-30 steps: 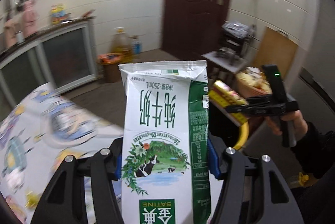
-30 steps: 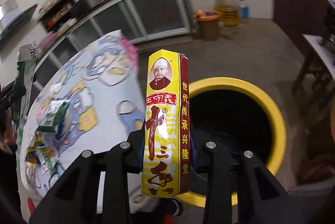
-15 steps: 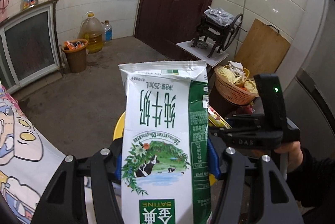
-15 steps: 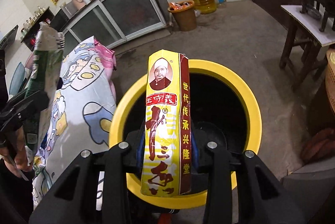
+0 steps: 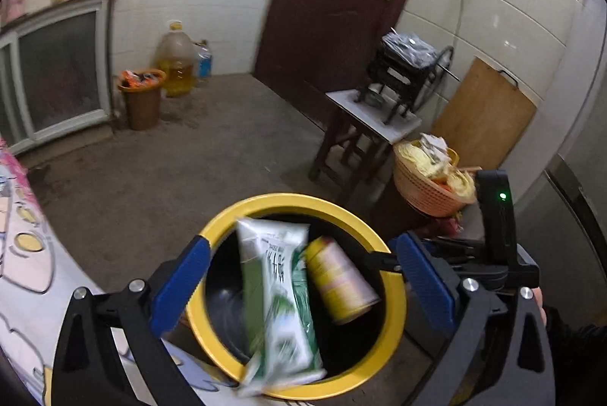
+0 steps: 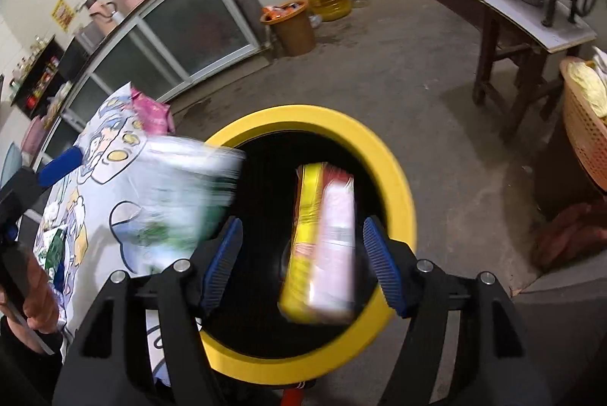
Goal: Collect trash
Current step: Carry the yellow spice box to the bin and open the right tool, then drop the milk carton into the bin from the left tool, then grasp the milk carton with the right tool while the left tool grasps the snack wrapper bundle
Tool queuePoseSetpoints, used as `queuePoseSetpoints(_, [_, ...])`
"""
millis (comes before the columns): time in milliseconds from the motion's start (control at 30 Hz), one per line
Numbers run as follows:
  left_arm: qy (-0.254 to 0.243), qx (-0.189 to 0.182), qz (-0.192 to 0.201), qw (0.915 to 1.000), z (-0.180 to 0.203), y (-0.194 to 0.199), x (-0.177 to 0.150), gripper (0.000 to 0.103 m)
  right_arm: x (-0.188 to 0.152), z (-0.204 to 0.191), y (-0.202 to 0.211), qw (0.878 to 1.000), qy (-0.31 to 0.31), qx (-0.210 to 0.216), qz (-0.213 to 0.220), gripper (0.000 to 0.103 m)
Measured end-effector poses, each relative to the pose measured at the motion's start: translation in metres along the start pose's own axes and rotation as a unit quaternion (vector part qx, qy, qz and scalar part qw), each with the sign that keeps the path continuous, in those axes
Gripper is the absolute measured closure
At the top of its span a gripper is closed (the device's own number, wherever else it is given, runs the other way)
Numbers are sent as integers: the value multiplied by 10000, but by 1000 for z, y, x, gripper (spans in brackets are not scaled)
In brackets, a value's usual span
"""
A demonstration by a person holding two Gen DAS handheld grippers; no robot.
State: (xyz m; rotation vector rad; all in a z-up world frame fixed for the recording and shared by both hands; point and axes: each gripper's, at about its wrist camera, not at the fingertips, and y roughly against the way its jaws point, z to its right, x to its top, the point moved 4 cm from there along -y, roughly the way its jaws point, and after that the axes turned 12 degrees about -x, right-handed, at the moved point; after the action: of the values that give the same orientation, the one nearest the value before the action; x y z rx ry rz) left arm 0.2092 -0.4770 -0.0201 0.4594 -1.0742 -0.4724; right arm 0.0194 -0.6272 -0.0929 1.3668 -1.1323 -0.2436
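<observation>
Both packs have left the fingers since a second ago: back then the left gripper (image 5: pixel 299 292) pinched the milk pack (image 5: pixel 279 296) and the right gripper (image 6: pixel 303 265) pinched the yellow spice pack (image 6: pixel 322 243). Now both sets of fingers have just been opening and stand spread wide. Each pack is between its fingers, but the blue pads do not touch it. Both packs look blurry, so they seem to be falling.

Both grippers hang over the yellow bin (image 5: pixel 288 205). In the left view the milk pack is at the middle of the bin mouth, with its low end over the rim at 6 o'clock. The spice pack (image 5: pixel 341 280) is just beside it, toward 3 o'clock, over the dark inside. In the right view the milk pack (image 6: pixel 182 201) is a blur over the rim at 9 o'clock.

So two bits of trash are as good as binned, I think, though the milk pack could catch on the rim. More is left to do: on the tabletop (image 6: pixel 114 148), at 9 o'clock in the right view, a pink bag (image 6: pixel 151 110) and some green and white wrappers (image 6: pixel 55 246) lie waiting.

Hard to see: the bottom of the bin is dark, so I cannot tell what is in it. Most of the tabletop is cut off, so there may be more trash.
</observation>
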Motion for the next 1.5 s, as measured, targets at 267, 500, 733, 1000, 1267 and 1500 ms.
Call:
queuePoseSetpoints(267, [159,321,639,9973,3,70,-11,8,-6,-12,14,9996,96,215,123,39])
queuePoseSetpoints(500, [135,803,1152,9900,16,164,-52,8,-4,-66,26,9954,702,616,222,33])
queuePoseSetpoints(733, [370,1910,1230,9732,6,277,-121,8,-19,-148,44,9777,1719,1173,265,25])
queuePoseSetpoints(1000, [1228,3285,730,9336,-27,374,-207,8,-57,-271,71,9179,3191,2359,-71,12])
queuePoseSetpoints(1267, [1574,3480,579,9224,-41,396,-254,8,-95,-367,82,8707,3907,2885,-771,10])
queuePoseSetpoints(1500, [1793,3405,772,9198,-50,388,-265,8,-107,-413,80,8579,4027,2928,-1272,9])
